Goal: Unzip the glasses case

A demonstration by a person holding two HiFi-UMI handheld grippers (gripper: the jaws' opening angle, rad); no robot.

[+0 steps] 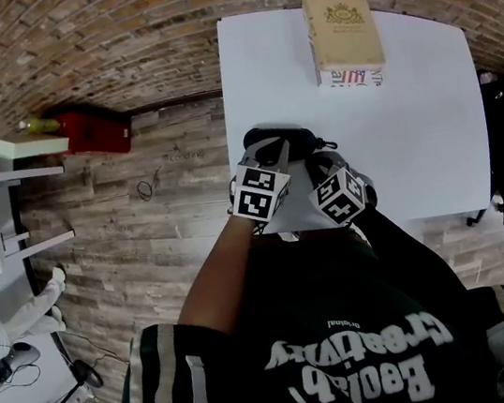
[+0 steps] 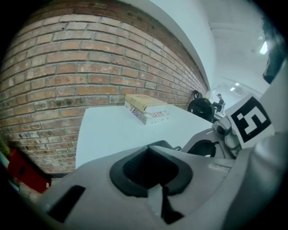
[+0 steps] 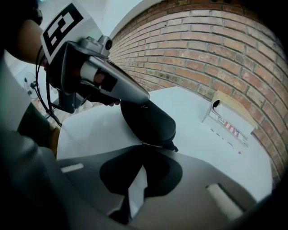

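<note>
Black glasses case (image 1: pixel 282 141) flat on the white table (image 1: pixel 429 120), near its front edge, between both tools. Left gripper (image 2: pixel 152 148) narrow, jaws drawn together, tips against the case's left end. Right gripper (image 3: pixel 143 147) likewise pinched tight, tips at the zipper seam on the right end. Farther back, a cream box (image 1: pixel 342 34); beyond, brick wall (image 1: pixel 112 38).

A white table (image 1: pixel 429 120) stood on a floor (image 1: pixel 169 218) of wooden planks. Two things lay on its top, well apart from each other. A black, rounded case (image 1: pixel 278 137) lay flat near the edge closest to the person, toward the left corner. A beige box (image 1: pixel 342 30) lay flat at the far edge, and its side showed red and blue print.
</note>
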